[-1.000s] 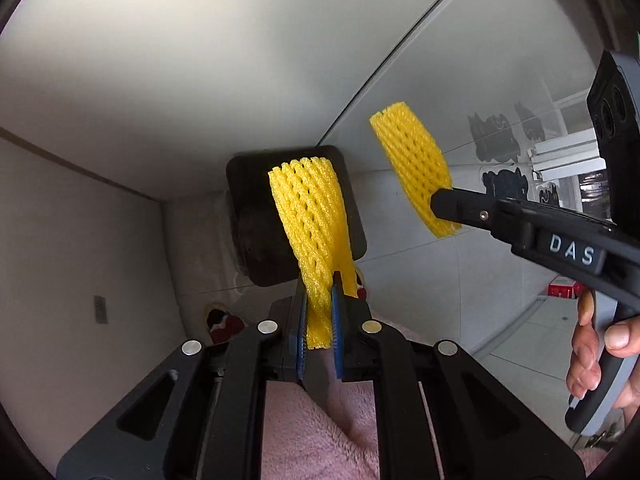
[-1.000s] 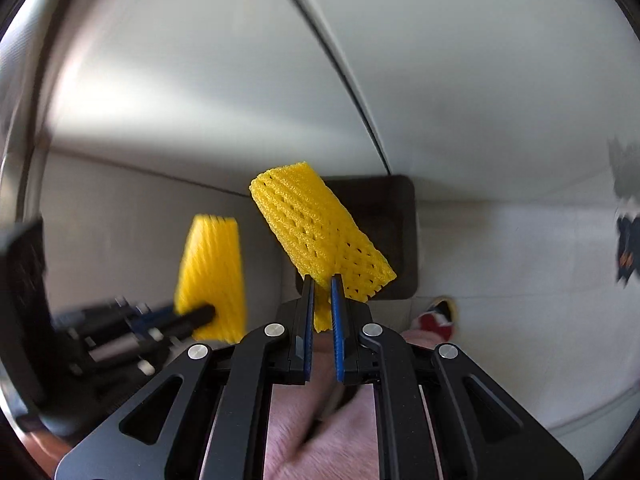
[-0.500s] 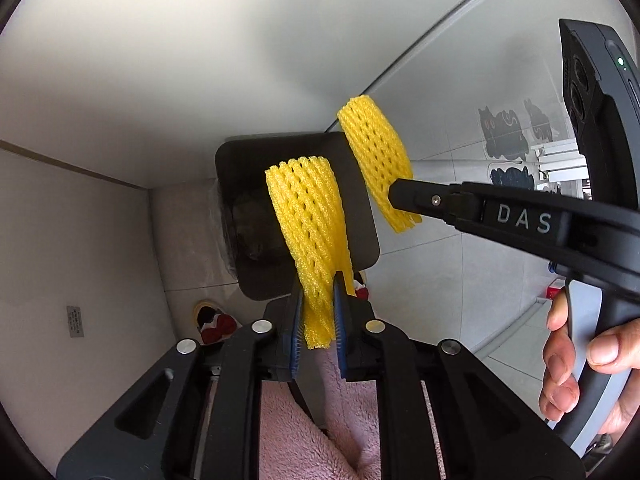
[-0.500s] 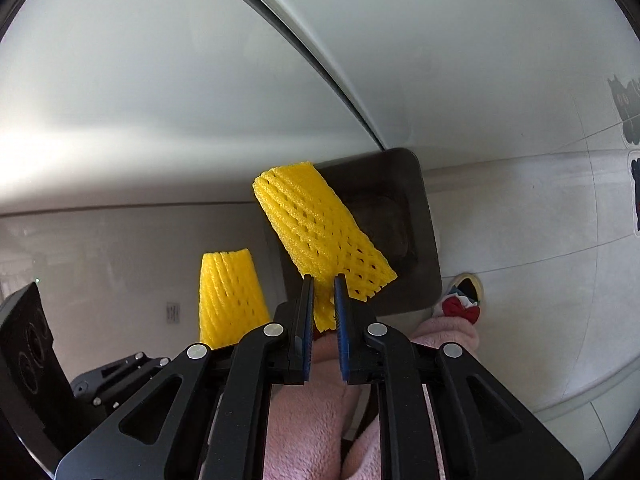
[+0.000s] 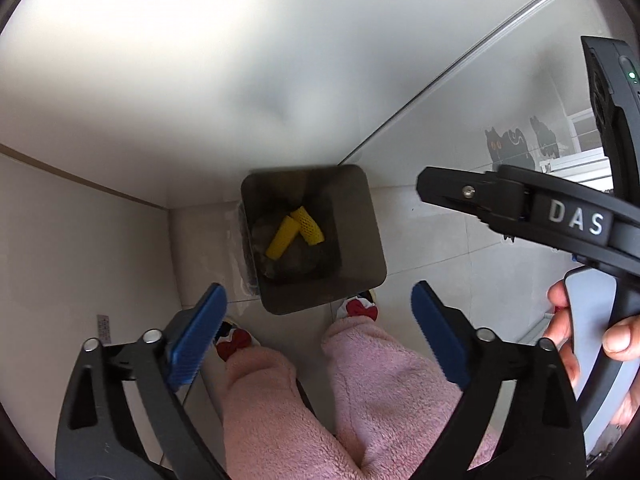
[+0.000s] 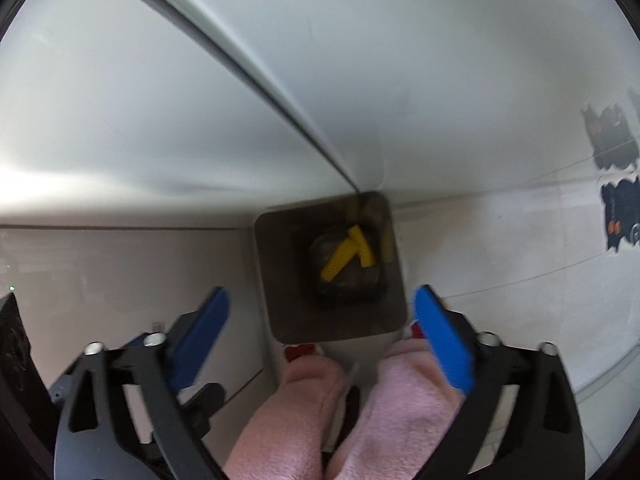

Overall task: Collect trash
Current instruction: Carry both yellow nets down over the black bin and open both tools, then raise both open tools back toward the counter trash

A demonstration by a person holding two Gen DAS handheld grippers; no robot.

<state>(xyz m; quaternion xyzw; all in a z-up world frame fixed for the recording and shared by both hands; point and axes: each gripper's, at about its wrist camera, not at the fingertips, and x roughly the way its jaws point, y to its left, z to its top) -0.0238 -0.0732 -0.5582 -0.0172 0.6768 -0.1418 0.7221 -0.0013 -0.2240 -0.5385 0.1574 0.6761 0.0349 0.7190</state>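
Two yellow foam fruit nets lie crossed at the bottom of the dark square trash bin (image 5: 360, 240), one (image 5: 282, 236) under the other (image 5: 307, 224); the right wrist view shows the nets (image 6: 340, 264) in the bin (image 6: 280, 280) too. My left gripper (image 5: 318, 290) hangs above the bin, its jaws opening wide with nothing between the blue pads (image 5: 200, 332). My right gripper (image 6: 322, 293) is likewise over the bin, jaws opening and empty. One black finger of the right gripper (image 5: 440, 196) reaches in from the right in the left wrist view.
The bin stands on a pale tiled floor in a corner, with white panels behind and to the left. A person's pink fleece legs (image 5: 360, 380) and red-bowed slippers (image 5: 362, 310) are just in front of it. A hand (image 5: 616, 340) grips the right gripper's handle. Black cat stickers (image 5: 506, 146) mark the glass at right.
Both grippers went from shut on a yellow foam net to wide open. The two nets have dropped into the bin and lie at its bottom.
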